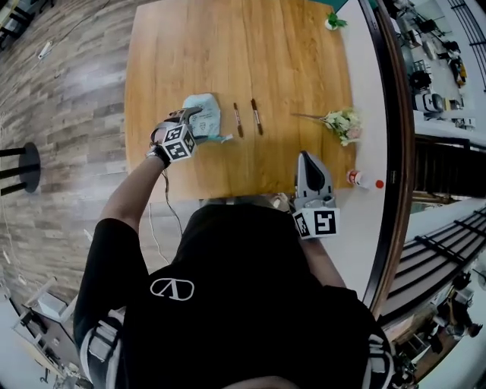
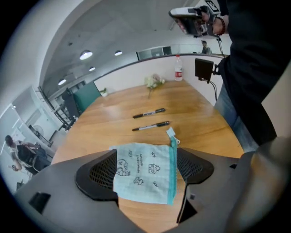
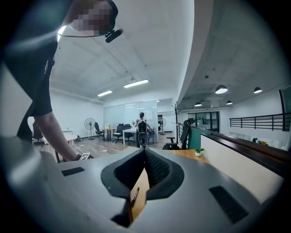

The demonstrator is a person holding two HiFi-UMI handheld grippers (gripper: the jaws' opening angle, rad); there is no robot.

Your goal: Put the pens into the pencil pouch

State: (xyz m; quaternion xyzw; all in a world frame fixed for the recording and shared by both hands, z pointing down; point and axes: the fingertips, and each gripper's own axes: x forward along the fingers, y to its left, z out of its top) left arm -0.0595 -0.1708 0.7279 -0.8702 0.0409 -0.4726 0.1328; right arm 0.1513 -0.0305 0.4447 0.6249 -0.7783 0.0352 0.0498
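A pale blue pencil pouch (image 2: 145, 172) with doodles and a teal zipper lies flat on the wooden table (image 1: 288, 61). My left gripper (image 2: 146, 169) hangs just over it, open wide, one finger (image 2: 96, 175) on each side of the pouch and neither pad pressing it. In the head view that gripper (image 1: 190, 120) covers the pouch's (image 1: 206, 112) near-left corner. Two black pens (image 2: 149, 113) (image 2: 151, 126) lie side by side beyond the pouch, to its right in the head view (image 1: 238, 119) (image 1: 257, 116). My right gripper (image 1: 311, 176) is shut and empty, held at the table's near edge, pointing roughly level (image 3: 144, 154).
A small bunch of pale flowers (image 1: 342, 121) lies right of the pens. A bottle with a red cap (image 1: 361, 179) stands near the table's right edge. A small potted plant (image 1: 334, 21) sits at the far corner. A black stool (image 1: 23, 163) stands on the floor to the left.
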